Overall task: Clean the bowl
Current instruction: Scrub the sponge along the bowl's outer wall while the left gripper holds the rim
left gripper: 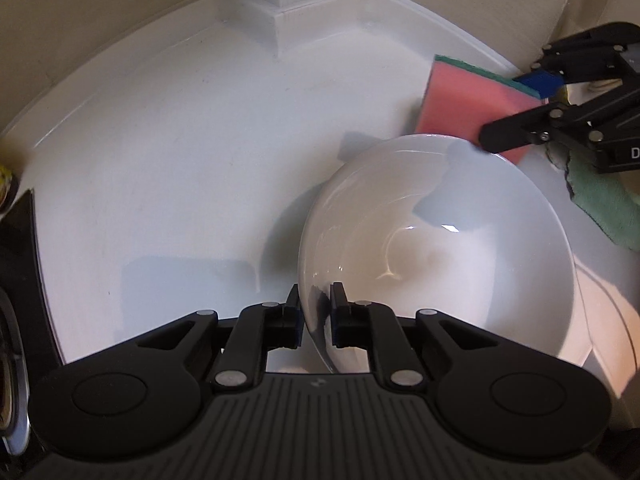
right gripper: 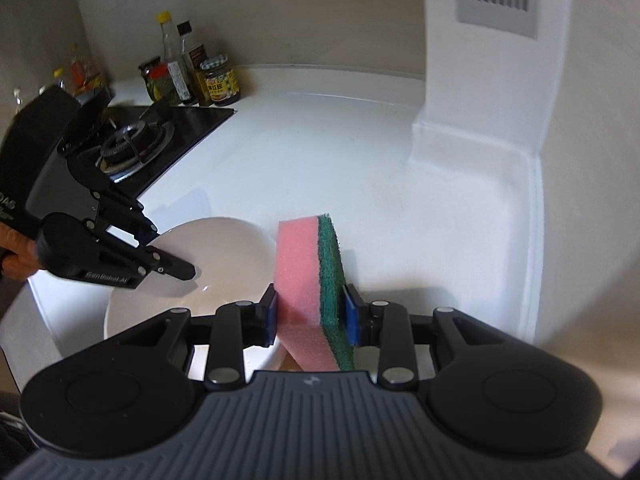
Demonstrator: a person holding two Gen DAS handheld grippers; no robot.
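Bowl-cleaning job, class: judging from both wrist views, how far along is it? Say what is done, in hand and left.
Done: the left gripper has its jaws astride the rim of the white ceramic bowl, which is tilted on the white countertop. In hand: the right gripper clamps the pink sponge with green scouring side, beside the bowl and apart from it. Left: scrubbing; no suds show inside.
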